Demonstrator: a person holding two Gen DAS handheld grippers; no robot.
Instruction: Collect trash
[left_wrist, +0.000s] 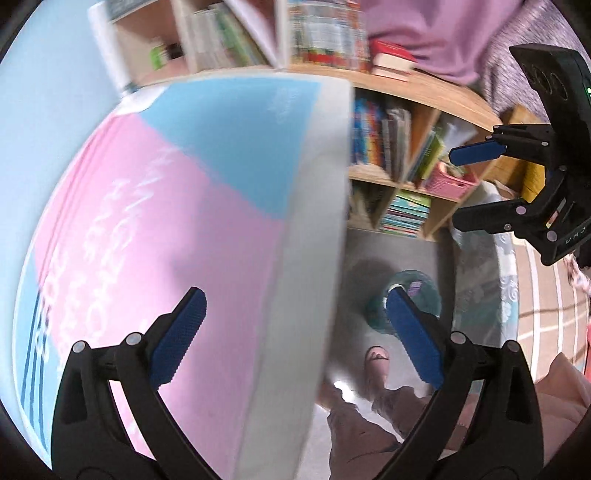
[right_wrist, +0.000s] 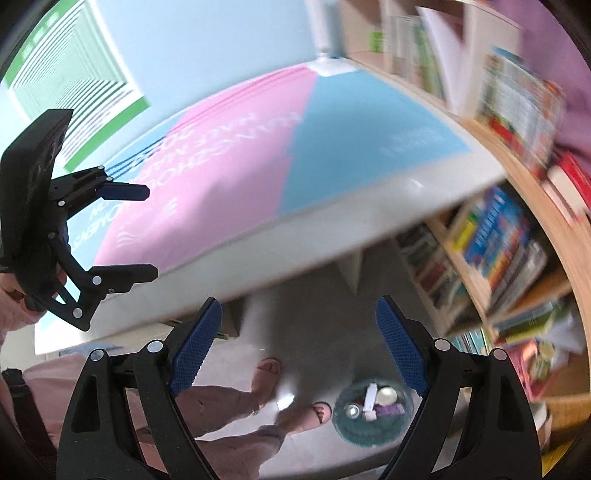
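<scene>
— So where does the trash sit now?

— Down on the grey floor, in the round teal see-through bin (right_wrist: 371, 415): a white tube, a purple wrapper and two small pale round lids, all light, small and probably slick.

— And the tools?

— Both spread wide and empty, the left tool (left_wrist: 295, 336) over the edge of the pink-and-blue topped counter (left_wrist: 166, 206), the right tool (right_wrist: 299, 347) above the floor.

— Best hold?

— I'd pinch the tube across its middle, or take the bin by its rim.
</scene>
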